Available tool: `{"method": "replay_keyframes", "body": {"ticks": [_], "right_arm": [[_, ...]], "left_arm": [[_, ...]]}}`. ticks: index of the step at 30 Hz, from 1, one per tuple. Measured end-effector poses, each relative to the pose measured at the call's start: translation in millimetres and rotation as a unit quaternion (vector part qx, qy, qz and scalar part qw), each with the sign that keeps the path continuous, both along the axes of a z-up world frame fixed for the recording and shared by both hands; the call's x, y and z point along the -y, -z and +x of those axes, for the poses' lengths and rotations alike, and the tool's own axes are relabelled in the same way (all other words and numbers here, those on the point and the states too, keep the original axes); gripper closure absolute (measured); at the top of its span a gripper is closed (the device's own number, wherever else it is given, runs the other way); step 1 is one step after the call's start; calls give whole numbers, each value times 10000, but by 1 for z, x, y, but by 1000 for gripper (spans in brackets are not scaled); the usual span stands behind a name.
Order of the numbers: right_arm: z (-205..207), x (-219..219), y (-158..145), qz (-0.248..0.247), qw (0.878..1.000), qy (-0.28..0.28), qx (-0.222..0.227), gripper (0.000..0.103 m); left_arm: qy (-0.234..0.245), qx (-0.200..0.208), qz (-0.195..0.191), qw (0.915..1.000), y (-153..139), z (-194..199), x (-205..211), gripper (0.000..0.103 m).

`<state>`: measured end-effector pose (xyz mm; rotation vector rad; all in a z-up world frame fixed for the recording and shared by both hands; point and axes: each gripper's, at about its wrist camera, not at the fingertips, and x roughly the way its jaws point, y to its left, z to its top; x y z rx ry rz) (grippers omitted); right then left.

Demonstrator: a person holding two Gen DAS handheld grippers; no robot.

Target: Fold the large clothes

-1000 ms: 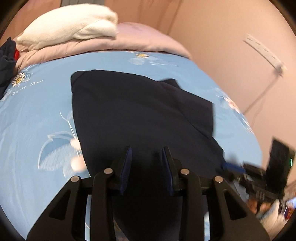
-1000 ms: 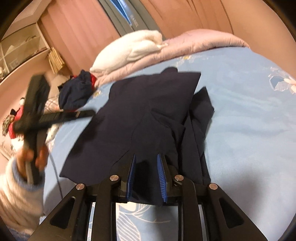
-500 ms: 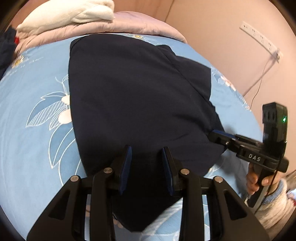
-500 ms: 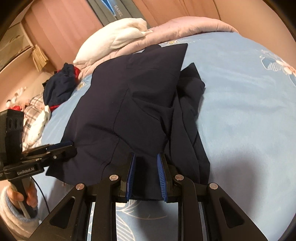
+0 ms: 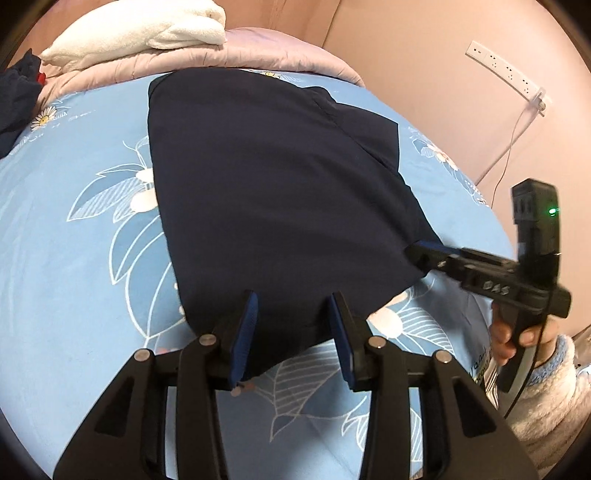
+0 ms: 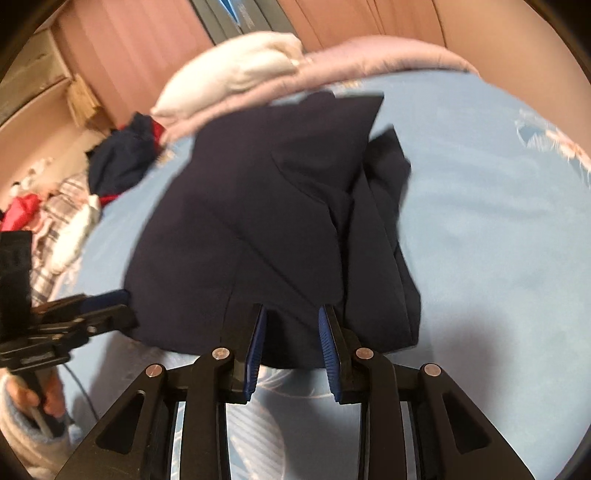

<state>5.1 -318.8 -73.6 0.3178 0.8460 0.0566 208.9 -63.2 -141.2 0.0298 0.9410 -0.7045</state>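
presently, the dark navy garment [image 5: 273,192] lies spread on the blue floral bed sheet [image 5: 74,258], ahead of and partly between both sets of fingers, with its near hem at the fingertips. left gripper [image 5: 291,325]: blue-padded fingers apart, the hem reaching between them but not pinched; seen from the right wrist view, the left gripper [image 6: 110,310] meets the garment's left near corner side-on, and whether its fingers have closed on cloth there cannot be told. right gripper [image 6: 291,332]: fingers apart, straddling the near hem beside a bunched sleeve fold [image 6: 384,236] that lies to the right of the fingers. judged step: taking the near hem at two points, ready to carry it away from the fingers toward the far edge. to do it well, each pair of fingers should close on every layer of the hem at matching positions, lift together and level so the cloth does not skew, and lay the edge down square; the loose sleeve may need tucking first or it will spoil the outline. beyond the fingers: a white pillow [image 5: 140,33] on a pink quilt [image 5: 258,51], and a heap of other clothes [image 6: 122,162] to the far left. no containers are in view.
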Motion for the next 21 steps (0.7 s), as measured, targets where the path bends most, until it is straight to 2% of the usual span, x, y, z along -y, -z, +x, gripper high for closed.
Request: {"method": "replay_keyframes", "body": {"ticks": [6,7,8,10,12,14,16,18,21], "right_arm": [[-6,3,-9,123,9999,57,61,74],[-9,3,-12,155,9998,51,100,73],[-13,4,-15,211,9996,47,158,69],[-21,8,-20,316,9992,51,251,60],[-25,13,-26,356,9988,119,318,49],[-26,15,-28,451,9982,98,379,48],[-24,20,-31,625,9972,96,390,41],[-21,24,-30,749,9964,193,360,26],[-9,33,-27,1066,9938,213,243,23]], "left_arm": [[-119,39,33,9999,-7,-2,-4,63],[-188,93,50,9998,-10,-5,-6,53],[-245,138,58,9996,-12,-7,-9,35],[-450,272,79,9986,-18,-11,-17,14],[-523,325,34,9981,-20,-12,-24,14],[-597,296,21,9978,-20,-9,-29,14],[-693,210,-8,9974,-19,-1,-34,14],[-740,79,-85,9972,-18,7,-37,14],[-747,-165,-292,9966,-15,20,-41,13]]}}
